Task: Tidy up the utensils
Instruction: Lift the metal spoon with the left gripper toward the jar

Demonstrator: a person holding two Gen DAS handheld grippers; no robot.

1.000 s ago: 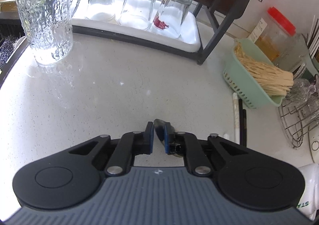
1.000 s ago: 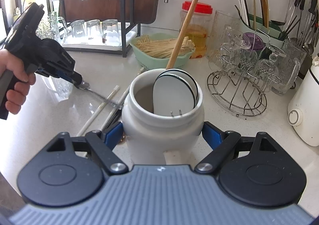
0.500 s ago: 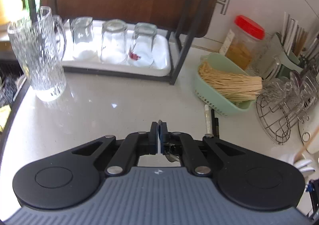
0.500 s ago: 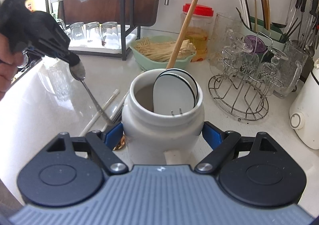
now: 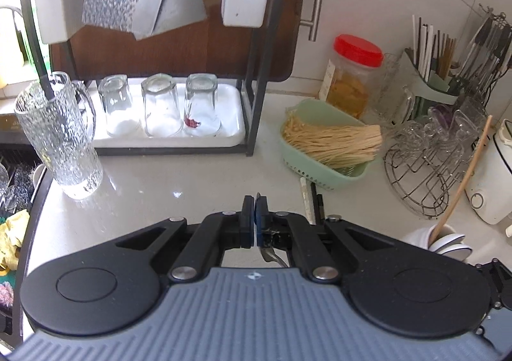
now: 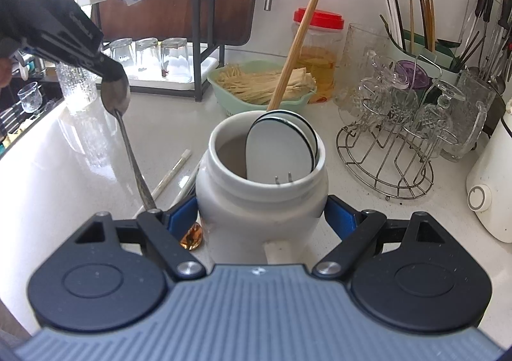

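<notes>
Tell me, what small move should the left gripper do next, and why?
Probably carry the metal spoon over the white ceramic jar's open mouth. The left gripper pinches its bowl, handle hanging down beside the jar, which the right gripper steadies.

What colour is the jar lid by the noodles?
Red; the jar lid shows best in the left wrist view.

The long metal spoon has its handle tip hidden behind the right hand-held gripper at seven o'clock, beside a half-hidden amber round object, identity unclear.
</notes>
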